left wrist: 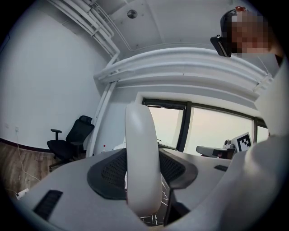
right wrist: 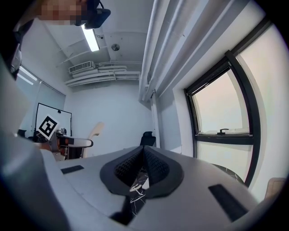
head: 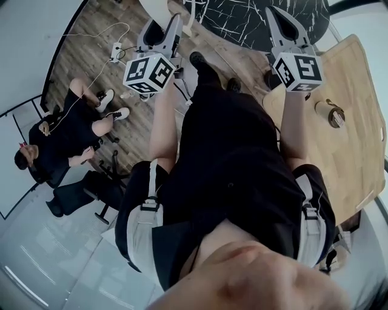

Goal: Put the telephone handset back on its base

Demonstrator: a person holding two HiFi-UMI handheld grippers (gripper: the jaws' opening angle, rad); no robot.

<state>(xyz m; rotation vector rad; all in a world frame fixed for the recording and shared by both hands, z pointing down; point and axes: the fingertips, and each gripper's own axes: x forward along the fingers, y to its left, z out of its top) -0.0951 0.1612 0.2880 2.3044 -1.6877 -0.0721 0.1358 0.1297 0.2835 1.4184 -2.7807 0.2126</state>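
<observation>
My left gripper (head: pixel 165 27) is raised in front of me and is shut on a white telephone handset (left wrist: pixel 142 158). The handset stands upright between the dark pads (left wrist: pixel 108 176) and hides the gap between them. The right gripper view shows the same handset (right wrist: pixel 95 131) as a pale shape sticking up from the left gripper (right wrist: pixel 67 142). My right gripper (head: pixel 276 12) is held up at about the same height. Its pads (right wrist: pixel 156 167) meet at the tip with nothing between them. No telephone base shows in any view.
A black marble-patterned table (head: pixel 242 21) lies ahead of both grippers. At the right is a wooden table (head: pixel 348 139) with a small round container (head: pixel 330 112). A person (head: pixel 66 136) sits on the floor at the left, near a power strip (head: pixel 115 52).
</observation>
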